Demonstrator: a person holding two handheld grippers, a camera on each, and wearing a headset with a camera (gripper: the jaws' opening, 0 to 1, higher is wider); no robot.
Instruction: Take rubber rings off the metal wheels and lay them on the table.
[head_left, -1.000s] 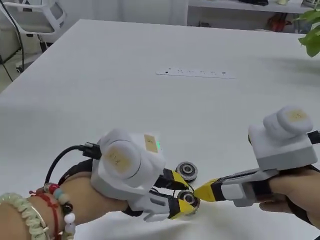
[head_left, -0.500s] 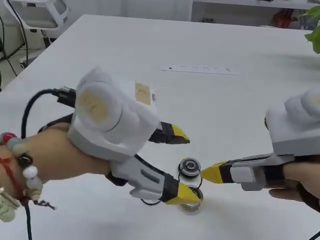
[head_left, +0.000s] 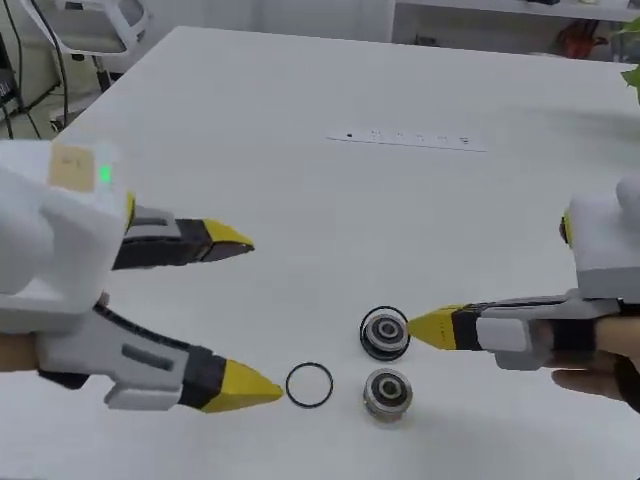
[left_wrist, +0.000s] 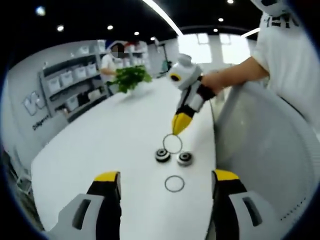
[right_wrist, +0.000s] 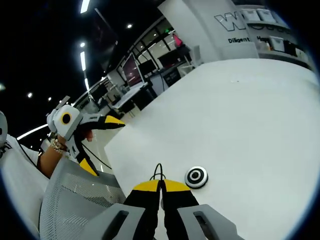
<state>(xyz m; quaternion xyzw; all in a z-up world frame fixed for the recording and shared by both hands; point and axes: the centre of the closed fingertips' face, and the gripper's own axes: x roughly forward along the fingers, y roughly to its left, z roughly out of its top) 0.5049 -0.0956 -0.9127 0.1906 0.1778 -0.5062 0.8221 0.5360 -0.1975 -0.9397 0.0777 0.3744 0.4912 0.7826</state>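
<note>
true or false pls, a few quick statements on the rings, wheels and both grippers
1. One ring lies flat on the table. True: the loose ring lies beside the near wheel.
2. The left gripper is shut. False: the left gripper has its jaws wide apart and holds nothing.
3. The right gripper pinches a ring. True: the right gripper is shut on the held ring.
4. Three wheels are on the table. False: there are two, the near wheel and the far wheel, close together.
</note>
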